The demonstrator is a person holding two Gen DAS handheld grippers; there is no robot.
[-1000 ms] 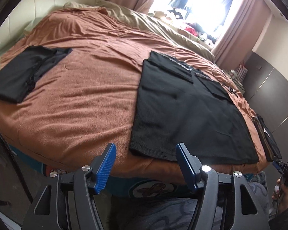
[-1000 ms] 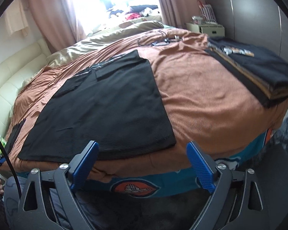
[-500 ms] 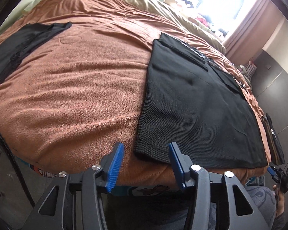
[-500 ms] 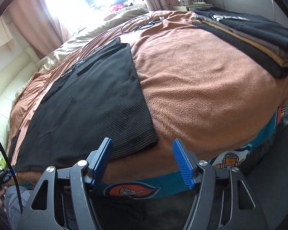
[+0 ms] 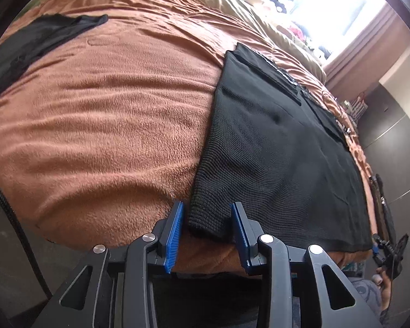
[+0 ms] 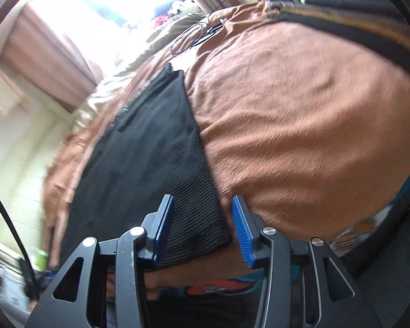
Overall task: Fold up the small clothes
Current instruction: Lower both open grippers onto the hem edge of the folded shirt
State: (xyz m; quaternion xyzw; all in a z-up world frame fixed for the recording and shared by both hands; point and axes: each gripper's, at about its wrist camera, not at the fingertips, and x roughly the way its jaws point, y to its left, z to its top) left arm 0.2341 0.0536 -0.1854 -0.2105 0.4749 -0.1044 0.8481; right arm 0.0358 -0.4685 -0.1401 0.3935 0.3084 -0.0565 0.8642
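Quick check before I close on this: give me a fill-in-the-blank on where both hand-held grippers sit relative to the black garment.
1. The left hand-held gripper straddles the near-left ____ of the black garment.
2. Both it and the right hand-held gripper have jaws that are ____.
3. The garment lies flat on a ____-coloured blanket.
4. A second dark garment lies at the blanket's far ____.

Answers: corner; open; brown; left

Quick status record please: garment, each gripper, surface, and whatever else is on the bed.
garment: black knit garment, spread flat
left gripper: open, jaws either side of the near left corner
right gripper: open, jaws either side of the near right corner
surface: brown blanket on the bed
other: dark cloth far left; stack of folded clothes far right
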